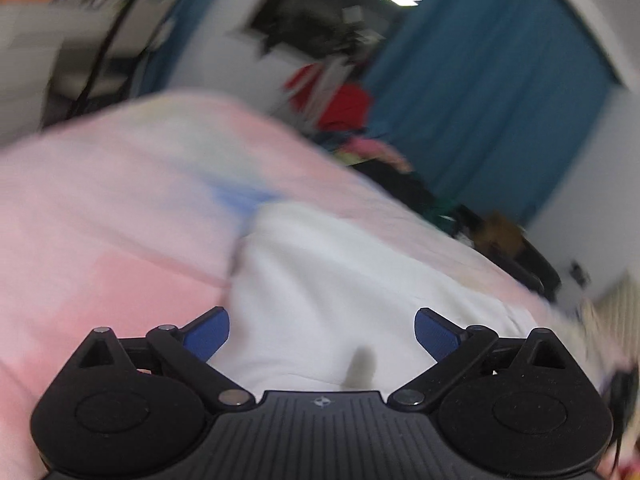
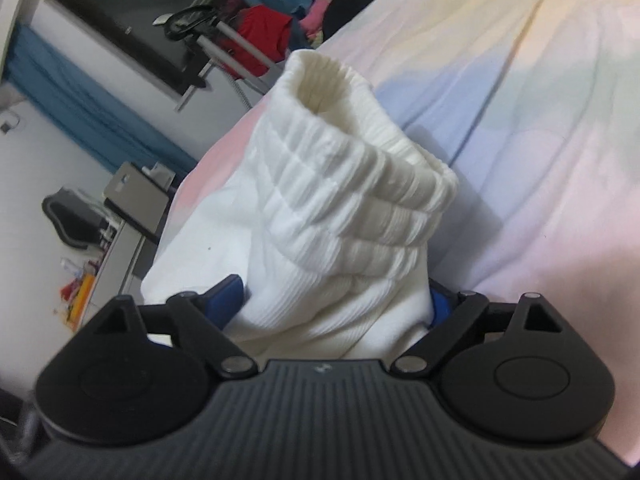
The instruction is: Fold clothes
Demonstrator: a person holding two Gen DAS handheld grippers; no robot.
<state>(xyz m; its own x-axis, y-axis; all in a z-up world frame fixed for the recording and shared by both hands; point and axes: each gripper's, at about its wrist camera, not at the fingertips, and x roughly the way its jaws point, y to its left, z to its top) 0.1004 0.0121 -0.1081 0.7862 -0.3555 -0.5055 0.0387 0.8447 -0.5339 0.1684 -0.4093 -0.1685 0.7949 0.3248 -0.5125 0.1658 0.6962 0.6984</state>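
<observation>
A white garment (image 1: 328, 280) lies on a pastel pink, blue and yellow bed sheet (image 1: 100, 208); the left wrist view is blurred. My left gripper (image 1: 322, 334) is open and empty just above the white cloth. In the right wrist view my right gripper (image 2: 340, 300) is closed on the bunched white ribbed garment (image 2: 340, 200). Its ribbed cuff opening (image 2: 332, 88) stands up in front of the camera above the bed sheet (image 2: 540, 120). The right fingertips are mostly hidden by the cloth.
A pile of red, pink and dark clothes (image 1: 348, 108) lies past the bed's far edge, also in the right wrist view (image 2: 272, 36). Blue curtains (image 1: 500, 80) and a dark window (image 2: 132, 20) line the wall. A desk with clutter (image 2: 120, 216) stands at left.
</observation>
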